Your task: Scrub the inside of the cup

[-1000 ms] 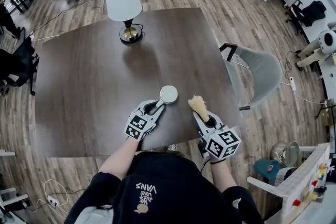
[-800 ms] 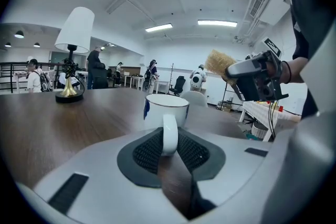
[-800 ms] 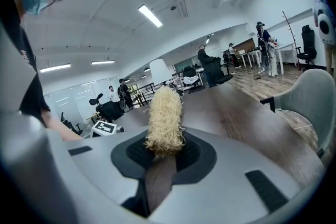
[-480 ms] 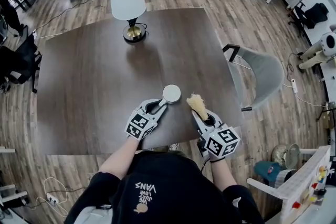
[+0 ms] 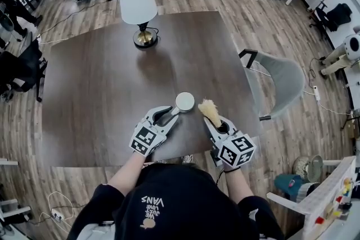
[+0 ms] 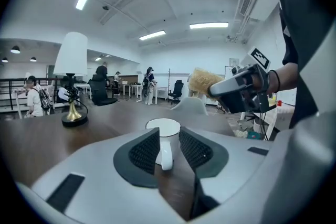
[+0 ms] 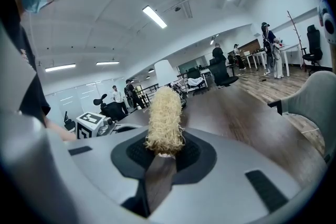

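A white cup (image 5: 184,101) stands upright on the dark wooden table (image 5: 101,98), near its front edge. My left gripper (image 5: 169,114) is just behind the cup. In the left gripper view the cup's handle (image 6: 166,157) lies between the pads with a gap on each side. The left gripper's (image 6: 168,150) jaws have just been opening and they do not press on the handle. My right gripper (image 5: 218,123) hovers to the right of the cup, shut on a straw-coloured brush (image 5: 211,111) whose bristle head (image 7: 165,120) points up and forward.
A lamp (image 5: 138,5) with a white shade and brass base stands at the table's far side. A grey chair (image 5: 278,78) sits off the right edge. Office chairs, desks and people are farther back in the room.
The left gripper has risen a little and its jaws have spread off the cup's handle. The cup stays on the table. The right gripper and brush have kept still.
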Tool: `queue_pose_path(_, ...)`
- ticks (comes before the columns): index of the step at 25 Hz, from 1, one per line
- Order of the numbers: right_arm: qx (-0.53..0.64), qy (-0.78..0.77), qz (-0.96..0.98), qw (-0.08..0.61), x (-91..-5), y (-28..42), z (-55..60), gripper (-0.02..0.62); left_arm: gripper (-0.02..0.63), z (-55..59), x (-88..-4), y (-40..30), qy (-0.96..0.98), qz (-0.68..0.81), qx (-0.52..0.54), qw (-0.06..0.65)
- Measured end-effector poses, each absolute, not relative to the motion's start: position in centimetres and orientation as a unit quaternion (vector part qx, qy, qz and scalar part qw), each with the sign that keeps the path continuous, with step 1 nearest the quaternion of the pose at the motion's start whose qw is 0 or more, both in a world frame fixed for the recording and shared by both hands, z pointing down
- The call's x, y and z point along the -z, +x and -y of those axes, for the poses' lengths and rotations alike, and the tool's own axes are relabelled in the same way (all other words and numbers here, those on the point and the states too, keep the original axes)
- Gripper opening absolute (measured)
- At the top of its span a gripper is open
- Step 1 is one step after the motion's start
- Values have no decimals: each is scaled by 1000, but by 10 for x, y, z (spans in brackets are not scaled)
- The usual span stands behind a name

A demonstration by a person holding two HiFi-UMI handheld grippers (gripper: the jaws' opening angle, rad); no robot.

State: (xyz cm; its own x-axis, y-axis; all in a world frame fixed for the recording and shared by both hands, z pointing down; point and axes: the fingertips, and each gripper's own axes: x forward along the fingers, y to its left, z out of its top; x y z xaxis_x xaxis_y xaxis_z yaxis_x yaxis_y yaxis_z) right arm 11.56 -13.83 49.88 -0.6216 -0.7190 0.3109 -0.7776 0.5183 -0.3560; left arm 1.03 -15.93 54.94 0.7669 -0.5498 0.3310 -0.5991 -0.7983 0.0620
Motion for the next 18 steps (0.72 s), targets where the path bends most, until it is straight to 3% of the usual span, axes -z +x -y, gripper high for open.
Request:
queue_pose_path(5,-227,428,873,63,-494,108,139,74,115,158,-521,3,932,326,-141,72)
queue_pose_path(11,-220,428,874,62,-486,106,142,74,36,155,-481,3,932,339,-130,19)
queue_pose_path(18,-212,426,878,53,-470,103,143,74,11,150,-460,3,932,338,-129,17)
